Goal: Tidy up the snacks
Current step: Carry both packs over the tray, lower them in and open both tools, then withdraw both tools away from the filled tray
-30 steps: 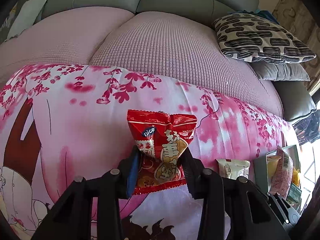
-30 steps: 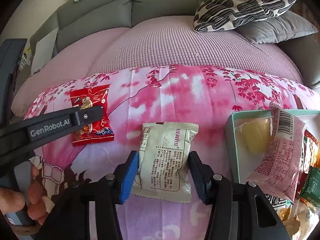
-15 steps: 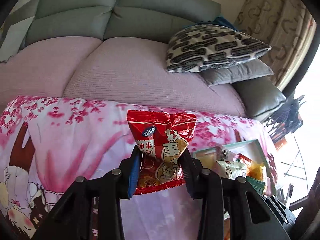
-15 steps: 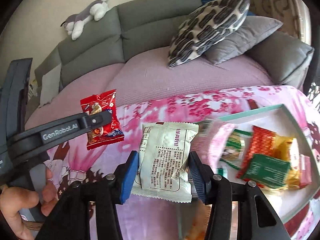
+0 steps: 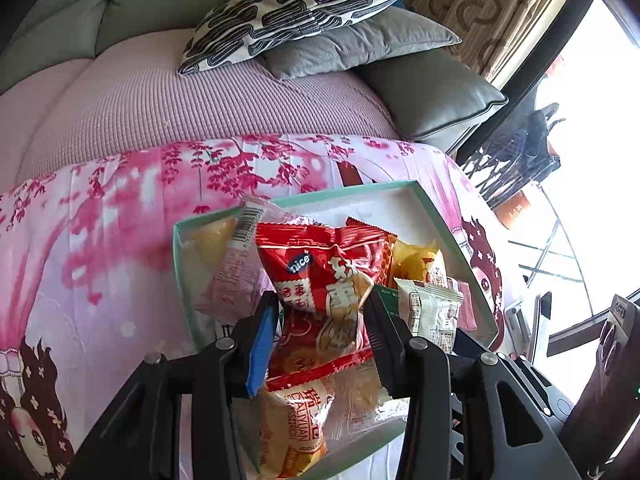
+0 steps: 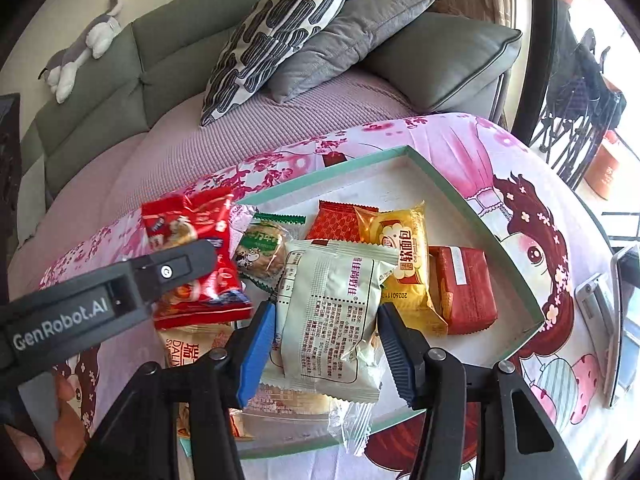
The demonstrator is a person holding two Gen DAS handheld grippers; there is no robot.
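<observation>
My left gripper (image 5: 322,312) is shut on a red snack packet (image 5: 326,276) and holds it above the mint-rimmed white tray (image 5: 436,216). It also shows in the right wrist view (image 6: 192,248), held by the left gripper's arm (image 6: 100,304). My right gripper (image 6: 326,320) is shut on a pale green-white snack packet (image 6: 332,308), held over the tray (image 6: 476,216). The tray holds several packets: a yellow one (image 6: 404,252), a dark red one (image 6: 464,288), a round biscuit pack (image 6: 260,248).
The tray lies on a pink cherry-blossom cartoon cloth (image 5: 120,220) at the front of a pink-covered sofa seat (image 5: 200,104). Patterned (image 6: 276,36) and grey cushions (image 6: 348,32) lie behind. A phone (image 6: 624,320) lies at the right edge.
Both grippers have swung right with their packets, from over the bare cloth to above the snack tray, which now fills the middle of both views.
</observation>
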